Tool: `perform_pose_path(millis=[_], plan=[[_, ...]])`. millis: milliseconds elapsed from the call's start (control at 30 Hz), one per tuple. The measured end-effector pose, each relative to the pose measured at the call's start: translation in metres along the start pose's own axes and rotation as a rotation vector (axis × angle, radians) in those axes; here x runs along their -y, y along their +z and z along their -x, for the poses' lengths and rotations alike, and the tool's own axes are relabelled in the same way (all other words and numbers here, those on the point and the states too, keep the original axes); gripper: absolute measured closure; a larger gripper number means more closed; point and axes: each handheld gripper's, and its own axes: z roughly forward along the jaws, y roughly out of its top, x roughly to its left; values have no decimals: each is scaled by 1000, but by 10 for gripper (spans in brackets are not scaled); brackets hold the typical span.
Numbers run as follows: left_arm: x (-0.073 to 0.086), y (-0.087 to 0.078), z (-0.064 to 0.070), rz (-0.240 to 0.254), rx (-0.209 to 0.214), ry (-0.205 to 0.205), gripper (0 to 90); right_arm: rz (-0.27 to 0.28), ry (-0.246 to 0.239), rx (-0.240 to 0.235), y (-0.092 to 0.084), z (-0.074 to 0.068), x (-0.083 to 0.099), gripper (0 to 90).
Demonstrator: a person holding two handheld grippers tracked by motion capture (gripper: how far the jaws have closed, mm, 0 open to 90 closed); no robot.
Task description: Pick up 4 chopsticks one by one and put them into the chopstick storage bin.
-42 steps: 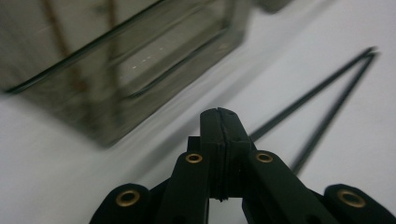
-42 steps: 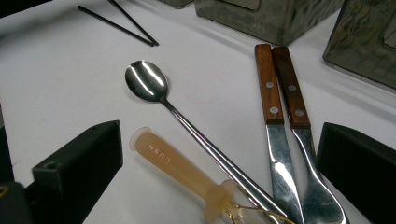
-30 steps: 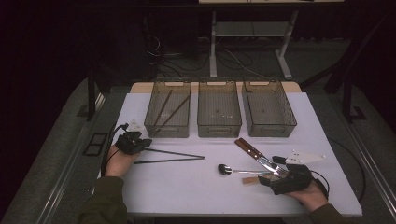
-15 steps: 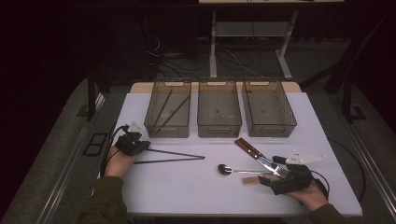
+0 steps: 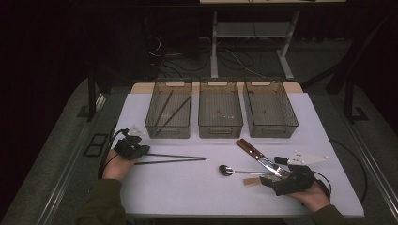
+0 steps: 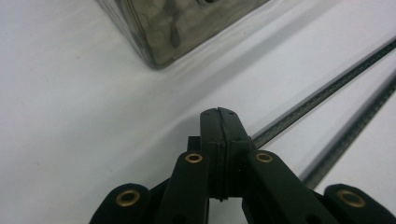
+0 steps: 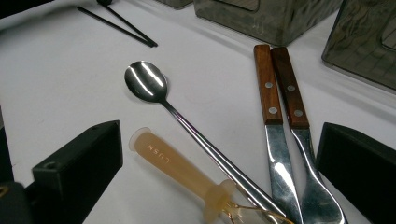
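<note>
The left gripper [image 6: 219, 122] has its jaws fully closed, pad against pad, with nothing visibly clamped. Two thin, dark, ribbed chopsticks [image 6: 327, 91] lie on the smooth white table [image 5: 187, 187], running toward 2 o'clock just beside the tips. The left hand [image 5: 116, 166] rests low at the table's 9 o'clock edge. The right gripper [image 7: 219, 154] stands wide open and level over a polished steel spoon [image 7: 154, 88], two wood-handled utensils [image 7: 280, 88] and a translucent amber handle [image 7: 173, 165].
</note>
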Motion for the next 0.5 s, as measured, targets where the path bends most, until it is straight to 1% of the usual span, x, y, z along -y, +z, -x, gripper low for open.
perform_pose_path(millis=[100, 200, 300, 500], plan=[[4, -3, 1, 2, 11, -8, 899, -1, -1, 0, 0, 0, 0, 5], [7, -5, 2, 1, 20, -1, 899, 0, 0, 1, 0, 0, 0, 5], [10, -8, 3, 2, 31, -5, 899, 0, 0, 1, 0, 0, 0, 5], [16, -11, 4, 4, 40, -6, 899, -2, 0, 1, 0, -1, 0, 5]])
